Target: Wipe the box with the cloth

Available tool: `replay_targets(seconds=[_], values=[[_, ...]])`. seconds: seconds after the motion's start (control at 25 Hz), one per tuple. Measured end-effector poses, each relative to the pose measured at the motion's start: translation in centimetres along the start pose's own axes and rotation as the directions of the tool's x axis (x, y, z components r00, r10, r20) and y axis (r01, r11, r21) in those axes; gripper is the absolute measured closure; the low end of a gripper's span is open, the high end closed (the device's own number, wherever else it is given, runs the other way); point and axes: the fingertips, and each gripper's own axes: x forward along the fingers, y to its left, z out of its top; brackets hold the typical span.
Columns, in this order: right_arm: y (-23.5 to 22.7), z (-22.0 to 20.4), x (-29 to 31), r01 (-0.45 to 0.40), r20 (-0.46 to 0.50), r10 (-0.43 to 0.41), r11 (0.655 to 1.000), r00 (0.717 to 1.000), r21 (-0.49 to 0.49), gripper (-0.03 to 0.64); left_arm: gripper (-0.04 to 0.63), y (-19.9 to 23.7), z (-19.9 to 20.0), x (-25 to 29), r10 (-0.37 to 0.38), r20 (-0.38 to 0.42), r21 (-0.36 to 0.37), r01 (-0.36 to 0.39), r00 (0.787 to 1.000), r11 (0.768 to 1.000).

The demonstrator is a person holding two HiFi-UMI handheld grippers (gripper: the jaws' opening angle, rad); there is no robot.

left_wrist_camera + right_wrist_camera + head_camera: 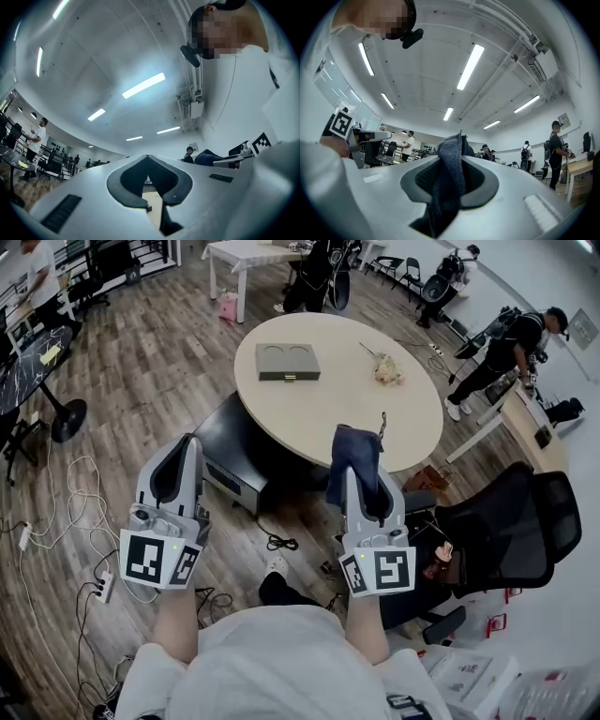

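White shirt (267, 662) of the person fills the 6 o'clock edge of the head view, with both forearms reaching up from it. At 9 o'clock of that view the grey left gripper (190, 442) hangs over the wooden plank floor (159, 371). In its own view its tips meet, only a thin slit shows behind them, and nothing is between them. Just right of centre, the grey right gripper (361, 472) is clamped on a dark blue woven cloth (354, 448). The cloth stands up past the tips, and in the right gripper view it fills the hollow between the jaws. The cloth's top overlaps the near rim of the round beige table (328, 404), at the table's 6 o'clock. The flat grey rectangular box (287, 362), with two round recesses in its top, lies on the table toward its 10 o'clock, well apart from both grippers. A small pale crumpled object (387, 371) sits at the table's 2 o'clock. A black office chair (511, 531) stands at 3 o'clock.
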Motion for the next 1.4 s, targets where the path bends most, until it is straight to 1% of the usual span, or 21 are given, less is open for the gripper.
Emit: replay_targets(seconds=[0.48, 0.76, 0.92, 1.16, 1.4], values=[[-6.4, -2.5, 9.3, -0.051, 0.007, 0.051, 0.999, 0.999, 0.013, 0.525, 0.589, 1.7, -3.6, 10.1, 0.034, -0.012, -0.006, -0.034, 0.999, 0.999], [-8.8, -4.0, 11.7, -0.083, 0.029, 0.082, 0.996, 0.996, 0.029, 0.525, 0.589, 1.7, -4.8, 13.2, 0.066, 0.0, 0.008, -0.066, 0.998, 0.998], [-9.6, -4.7, 13.0, -0.092, 0.028, 0.091, 0.995, 0.995, 0.044, 0.524, 0.589, 2.2, -5.4, 14.4, 0.084, -0.008, 0.019, -0.084, 0.996, 0.996], [-9.9, -5.6, 15.6, -0.1, 0.017, 0.099, 0.994, 0.995, 0.043, 0.525, 0.589, 3.4, -6.5, 16.6, 0.069, -0.013, 0.016, -0.069, 0.998, 0.998], [-9.5, -6.7, 20.0, -0.078, 0.006, 0.078, 0.996, 0.997, 0.034, 0.525, 0.588, 6.9, -8.1, 20.0, 0.035, -0.015, -0.005, -0.035, 0.999, 0.999]])
